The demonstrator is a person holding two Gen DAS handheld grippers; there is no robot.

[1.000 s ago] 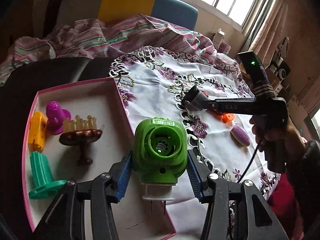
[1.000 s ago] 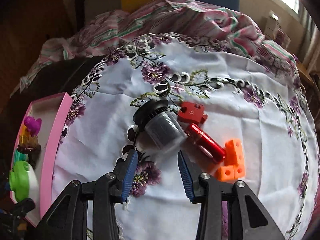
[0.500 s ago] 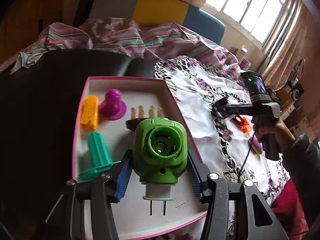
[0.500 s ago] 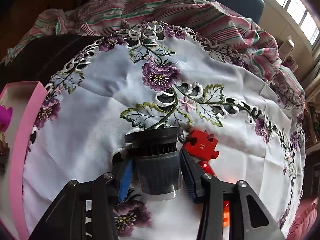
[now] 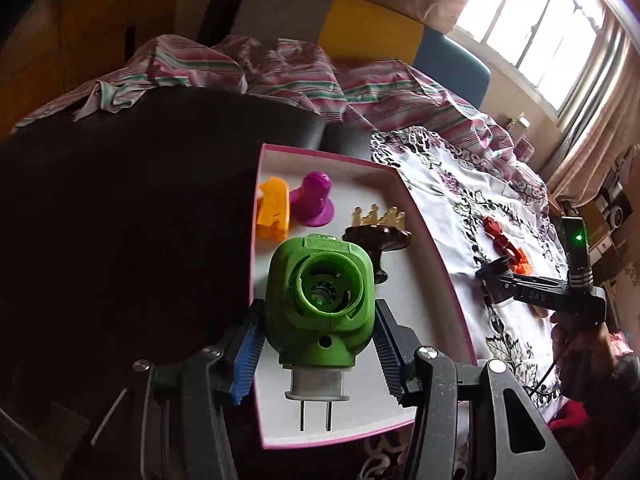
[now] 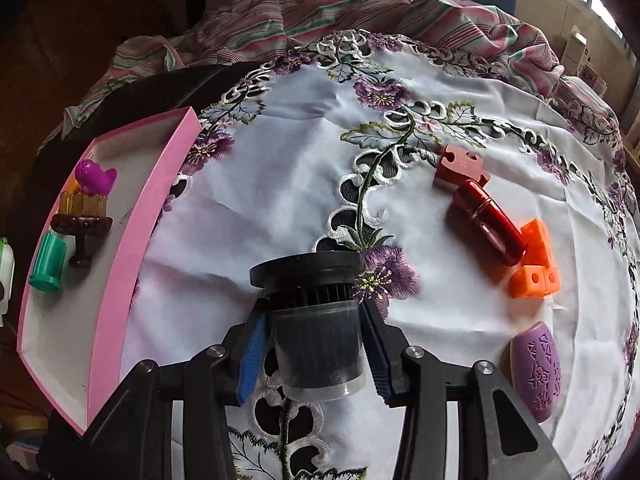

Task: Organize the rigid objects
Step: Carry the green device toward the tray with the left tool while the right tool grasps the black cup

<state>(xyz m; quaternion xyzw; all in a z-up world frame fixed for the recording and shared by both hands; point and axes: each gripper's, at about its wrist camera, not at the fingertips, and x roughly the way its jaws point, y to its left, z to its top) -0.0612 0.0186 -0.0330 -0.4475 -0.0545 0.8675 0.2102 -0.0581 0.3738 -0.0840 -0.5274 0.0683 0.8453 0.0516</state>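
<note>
Two grippers, both loaded: the left gripper (image 5: 320, 344) clamps a green plug (image 5: 320, 300) above the pink tray (image 5: 436, 264), apparently for sorting; the right gripper (image 6: 312, 356) pinches a black cup (image 6: 316, 332), tray at nine o'clock.

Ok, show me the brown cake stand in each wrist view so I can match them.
Left wrist: the brown cake stand stands mid-frame in the pink tray, partly behind the held green plug-in device.
Right wrist: far left, in that tray's middle.
Shared landmark: the purple cone piece next to it.
</note>
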